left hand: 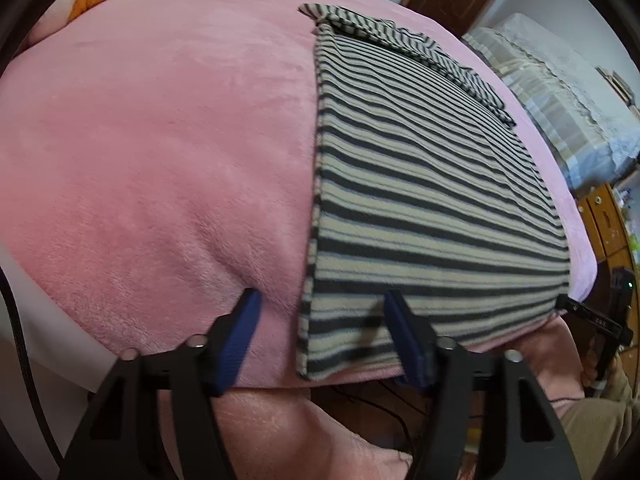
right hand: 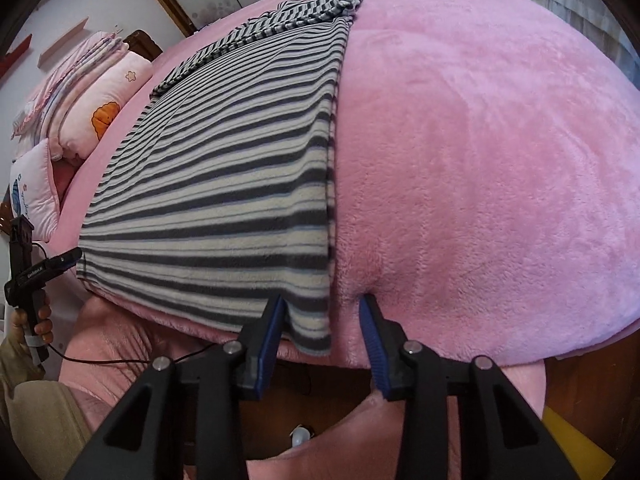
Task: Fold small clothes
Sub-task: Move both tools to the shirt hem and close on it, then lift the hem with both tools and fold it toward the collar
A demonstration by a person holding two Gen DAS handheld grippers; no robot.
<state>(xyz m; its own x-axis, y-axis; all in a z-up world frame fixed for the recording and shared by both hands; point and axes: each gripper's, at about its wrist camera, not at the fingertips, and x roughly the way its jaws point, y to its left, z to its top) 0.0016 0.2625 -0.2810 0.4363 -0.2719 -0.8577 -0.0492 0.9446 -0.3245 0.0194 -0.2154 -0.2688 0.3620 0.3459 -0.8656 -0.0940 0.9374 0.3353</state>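
Observation:
A striped grey and cream garment lies flat on the pink fleece blanket, with a folded sleeve across its far end. My left gripper straddles the garment's near left corner. One finger rests on the blanket, the other on the cloth, and the jaws stand apart. In the right wrist view the same garment runs away from me. My right gripper straddles its near right corner, one fingertip on the stripes and the other dented into the blanket. Neither pair of pads pinches the cloth.
Pink pillows are stacked at the bed's far left. A second covered bed and a wooden cabinet stand beyond the right side. The bed's near edge drops off just under both grippers. A hand grips the left tool's handle.

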